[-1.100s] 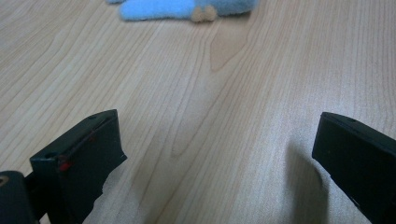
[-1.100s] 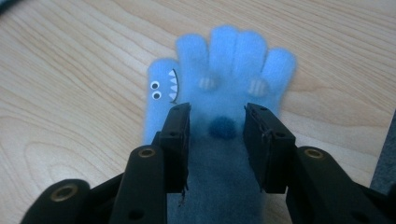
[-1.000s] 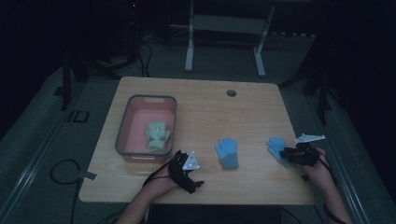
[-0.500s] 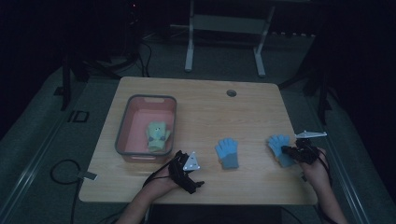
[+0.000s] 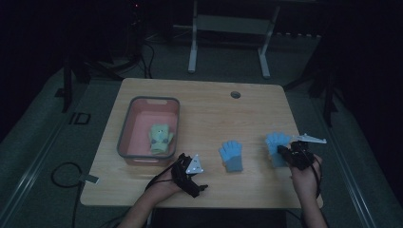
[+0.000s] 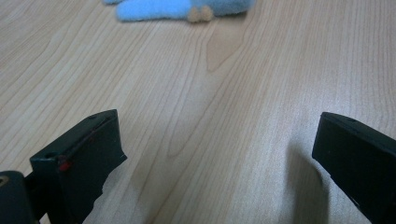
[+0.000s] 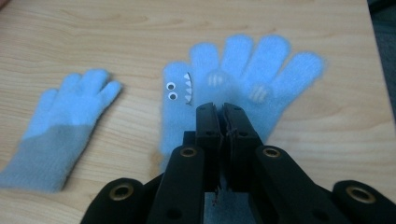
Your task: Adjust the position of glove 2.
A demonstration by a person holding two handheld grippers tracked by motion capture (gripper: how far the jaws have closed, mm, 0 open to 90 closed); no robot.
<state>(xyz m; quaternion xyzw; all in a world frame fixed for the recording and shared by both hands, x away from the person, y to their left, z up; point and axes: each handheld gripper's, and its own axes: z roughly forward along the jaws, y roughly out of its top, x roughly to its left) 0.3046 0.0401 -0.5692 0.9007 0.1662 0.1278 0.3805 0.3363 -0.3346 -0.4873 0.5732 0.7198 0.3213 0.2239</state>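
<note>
While the left tool (image 5: 189, 172) rests with jaws spread on the counter (image 5: 204, 104) near its front edge, beside the grey-rimmed pink plastic bin (image 5: 124, 138) holding a pale green knitted glove (image 5: 160, 137), the plain blue-and-grey knitted glove (image 5: 231, 155) lies mid-front. By the right edge, the right tool (image 7: 223, 109), jaws pressed together, pinches the fuzzy blue monster-face glove (image 7: 243, 79). Held only by a thin fold, it could slip free when lifted.
</note>
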